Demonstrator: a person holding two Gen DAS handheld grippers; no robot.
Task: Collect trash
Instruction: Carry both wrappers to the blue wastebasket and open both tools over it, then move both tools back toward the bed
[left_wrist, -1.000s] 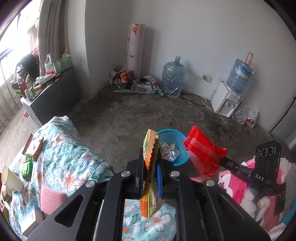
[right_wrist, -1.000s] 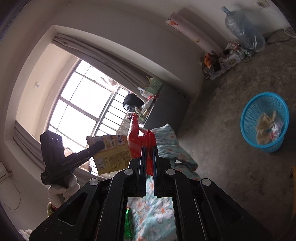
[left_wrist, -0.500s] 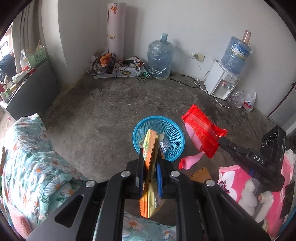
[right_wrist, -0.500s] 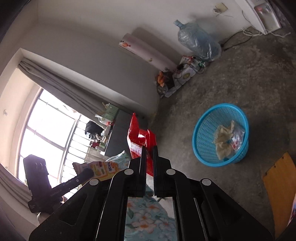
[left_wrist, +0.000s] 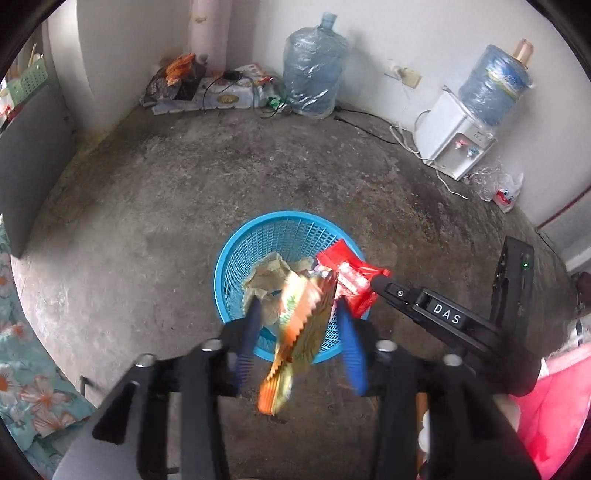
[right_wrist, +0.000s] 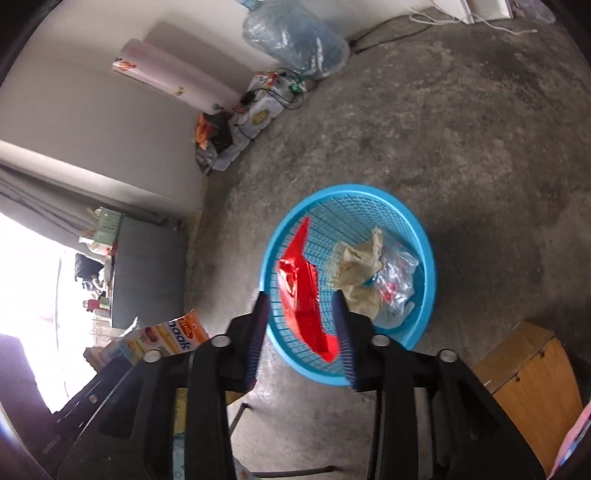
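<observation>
A blue mesh basket stands on the concrete floor and holds crumpled paper and clear plastic. My left gripper is open just above the basket; an orange snack wrapper hangs loose between its fingers, blurred. My right gripper is open over the basket; a red wrapper lies loose between its fingers, over the basket's inside. In the left wrist view the red wrapper sits at the right gripper's tip by the basket rim.
Water jugs and a white dispenser stand by the far wall with cables and clutter. A wooden stool is right of the basket. A floral bedspread lies at left. A grey cabinet stands near the window.
Both grippers moved down over the basket and opened. The orange and red wrappers, gripped half a second ago, now sit loose between the fingers.
</observation>
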